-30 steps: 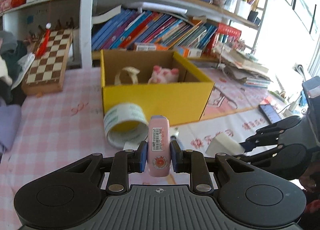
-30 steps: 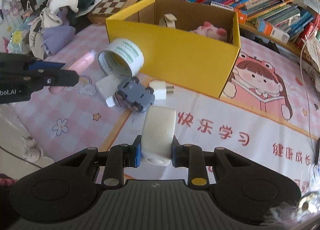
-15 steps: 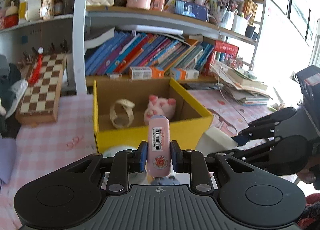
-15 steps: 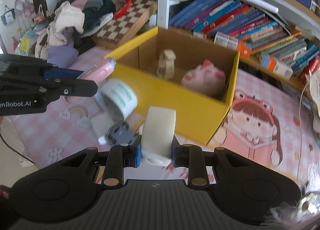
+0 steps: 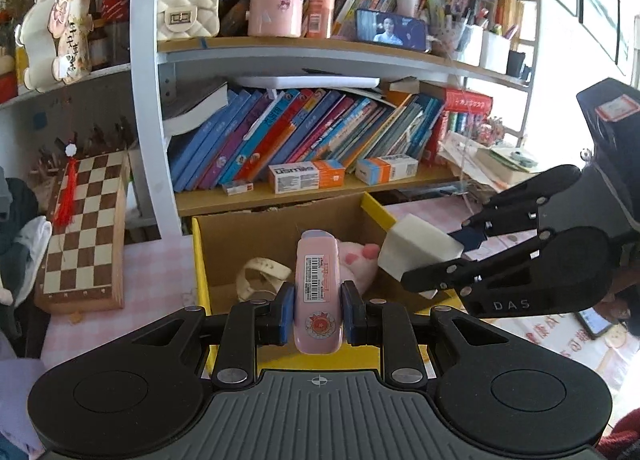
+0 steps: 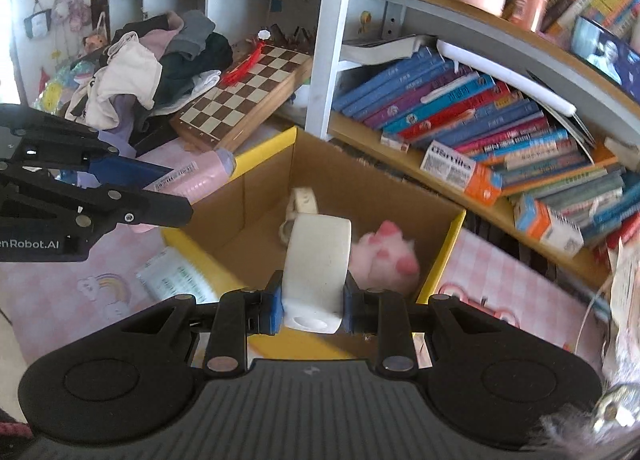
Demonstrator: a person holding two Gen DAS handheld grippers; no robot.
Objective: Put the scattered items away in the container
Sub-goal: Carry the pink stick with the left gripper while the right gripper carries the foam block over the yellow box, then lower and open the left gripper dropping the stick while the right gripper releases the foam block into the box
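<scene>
My left gripper (image 5: 317,314) is shut on a pink tube with a barcode label (image 5: 318,284) and holds it above the front edge of the yellow cardboard box (image 5: 200,260). My right gripper (image 6: 313,306) is shut on a white block-shaped item (image 6: 318,264) over the same box (image 6: 440,256). Inside the box lie a pink plush toy (image 6: 386,256) and a cream watch (image 6: 302,202). The right gripper with its white item (image 5: 416,250) shows at the right of the left wrist view. The left gripper with the pink tube (image 6: 192,178) shows at the left of the right wrist view.
A bookshelf with leaning books (image 5: 304,136) stands right behind the box. A chessboard (image 5: 86,228) lies to the left, with a clothes pile (image 6: 152,64) beyond it. A tape roll (image 6: 176,276) lies on the pink tablecloth in front of the box. A phone (image 5: 594,320) lies at right.
Both grippers have risen from the table and moved forward over the box, each still holding its item. The toy car and plug on the cloth have left the view.
</scene>
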